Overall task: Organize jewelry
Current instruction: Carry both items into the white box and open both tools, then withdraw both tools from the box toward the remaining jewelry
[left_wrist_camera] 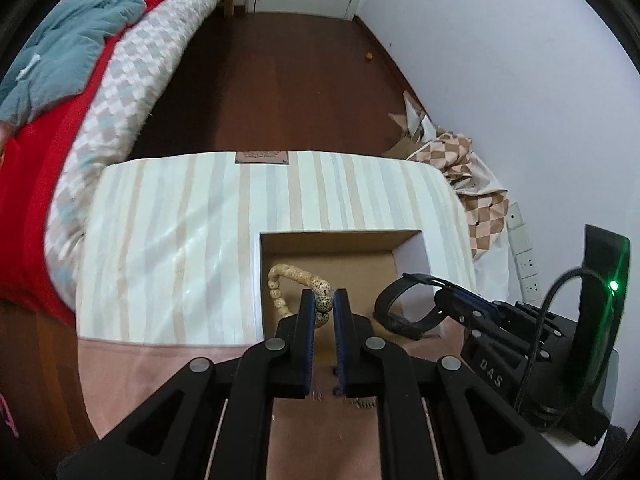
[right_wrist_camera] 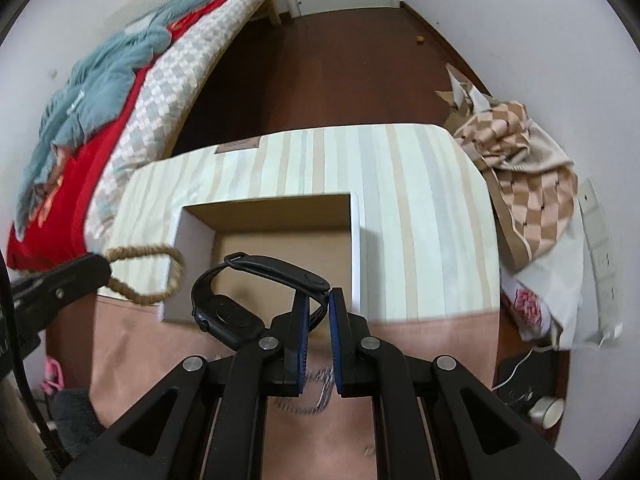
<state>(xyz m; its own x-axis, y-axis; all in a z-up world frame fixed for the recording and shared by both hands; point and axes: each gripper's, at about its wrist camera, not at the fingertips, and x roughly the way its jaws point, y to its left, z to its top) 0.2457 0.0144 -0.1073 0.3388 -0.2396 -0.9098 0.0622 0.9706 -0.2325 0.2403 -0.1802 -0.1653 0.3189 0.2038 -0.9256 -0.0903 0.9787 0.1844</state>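
Observation:
My left gripper (left_wrist_camera: 323, 304) is shut on a beige speckled bead bracelet (left_wrist_camera: 290, 280) and holds it over the near left edge of an open cardboard box (left_wrist_camera: 340, 237). My right gripper (right_wrist_camera: 318, 304) is shut on the strap of a black smartwatch (right_wrist_camera: 232, 314) and holds it over the box's near edge (right_wrist_camera: 276, 204). In the left wrist view the watch (left_wrist_camera: 400, 312) hangs at the box's right side from the right gripper (left_wrist_camera: 452, 300). In the right wrist view the bracelet (right_wrist_camera: 144, 276) hangs from the left gripper (right_wrist_camera: 100, 270) at the box's left wall.
The box rests on a striped cushion (left_wrist_camera: 180, 240) with a pink cover (right_wrist_camera: 400, 360) nearer me. A bed with red and teal bedding (left_wrist_camera: 60, 80) is to the left. Checked cloth and bags (right_wrist_camera: 528, 168) lie at the right by the wall. A silver chain (right_wrist_camera: 320, 392) lies on the pink cover.

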